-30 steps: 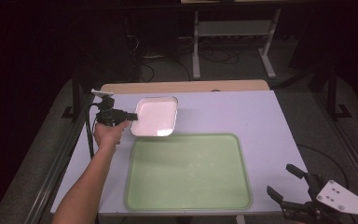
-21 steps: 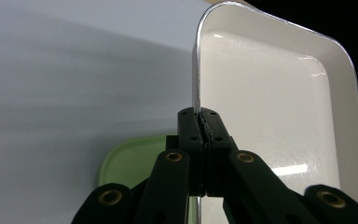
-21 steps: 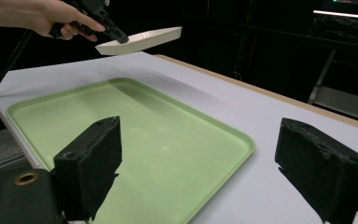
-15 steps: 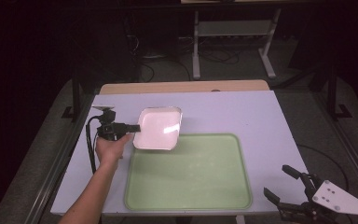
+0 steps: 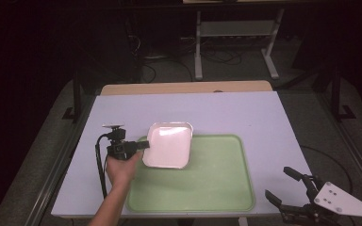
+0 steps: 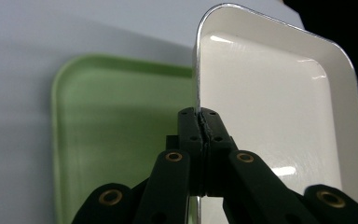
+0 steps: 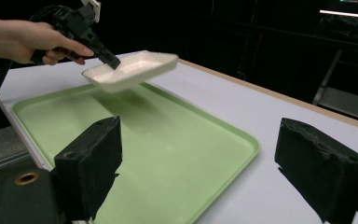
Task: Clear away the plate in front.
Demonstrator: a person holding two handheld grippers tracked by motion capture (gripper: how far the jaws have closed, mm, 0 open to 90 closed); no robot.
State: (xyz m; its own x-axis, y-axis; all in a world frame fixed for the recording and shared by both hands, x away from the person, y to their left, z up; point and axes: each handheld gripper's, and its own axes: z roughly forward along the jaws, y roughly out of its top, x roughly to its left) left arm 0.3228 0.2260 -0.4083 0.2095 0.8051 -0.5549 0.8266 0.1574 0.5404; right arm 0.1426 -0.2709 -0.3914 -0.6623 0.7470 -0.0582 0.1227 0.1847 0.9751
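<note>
White dish (image 5: pixel 168 146) clamped by left gripper (image 5: pixel 141 145).

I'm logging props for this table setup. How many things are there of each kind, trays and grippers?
White trays: 1, clamped by its rim and held above the green one
Green trays: 1, flat on the table
Grippers: 2, the left gripper and the right gripper
Total: 4

The left gripper (image 5: pixel 143 145), held in the person's left hand (image 5: pixel 120 167) on an outstretched forearm, has its jaws pinched tight together. The right gripper (image 5: pixel 288 186) sits low with jaws spread wide.
</note>
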